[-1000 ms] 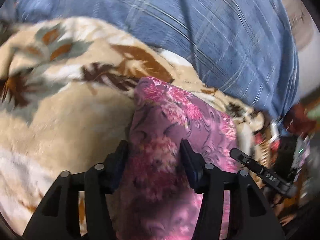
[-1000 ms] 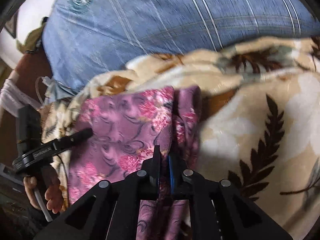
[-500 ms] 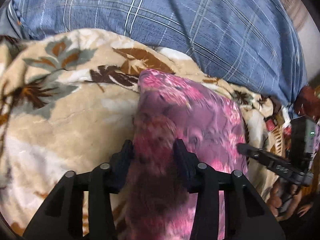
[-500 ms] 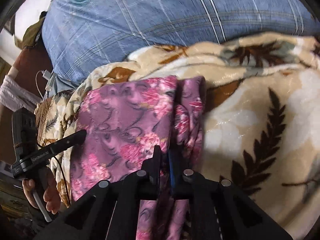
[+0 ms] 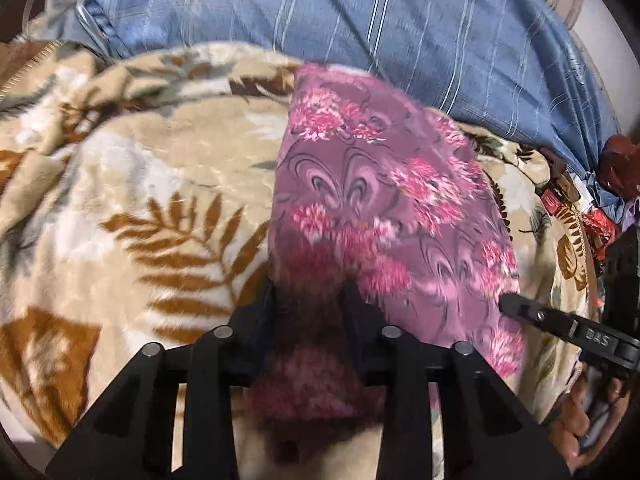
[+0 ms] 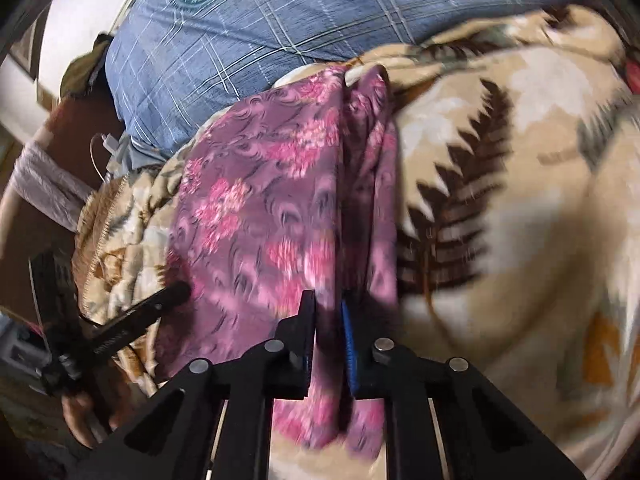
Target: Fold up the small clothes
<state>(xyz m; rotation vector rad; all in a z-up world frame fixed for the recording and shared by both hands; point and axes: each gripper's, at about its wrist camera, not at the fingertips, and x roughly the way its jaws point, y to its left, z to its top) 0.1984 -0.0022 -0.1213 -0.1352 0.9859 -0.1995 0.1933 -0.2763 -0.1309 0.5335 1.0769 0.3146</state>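
Observation:
A purple garment with pink flowers (image 5: 384, 200) lies on a beige leaf-print blanket (image 5: 132, 208). My left gripper (image 5: 308, 296) has its fingers partly closed around a bunched left edge of the garment. In the right wrist view the same garment (image 6: 260, 208) lies folded lengthwise, and my right gripper (image 6: 330, 308) is shut on its right folded edge. Each gripper also shows in the other's view: the right one (image 5: 560, 324) at the garment's right edge, the left one (image 6: 132, 320) at its left edge.
A blue plaid pillow (image 5: 360, 20) lies beyond the garment; it also shows in the right wrist view (image 6: 280, 20). Small clutter (image 5: 592, 208) sits at the blanket's right edge. A cable (image 6: 108, 148) lies at the left. The blanket (image 6: 520, 200) stretches wide to the right.
Both grippers have drawn back toward me with the garment. The left fingers have closed in on the bunched cloth. The right stays shut on its edge.

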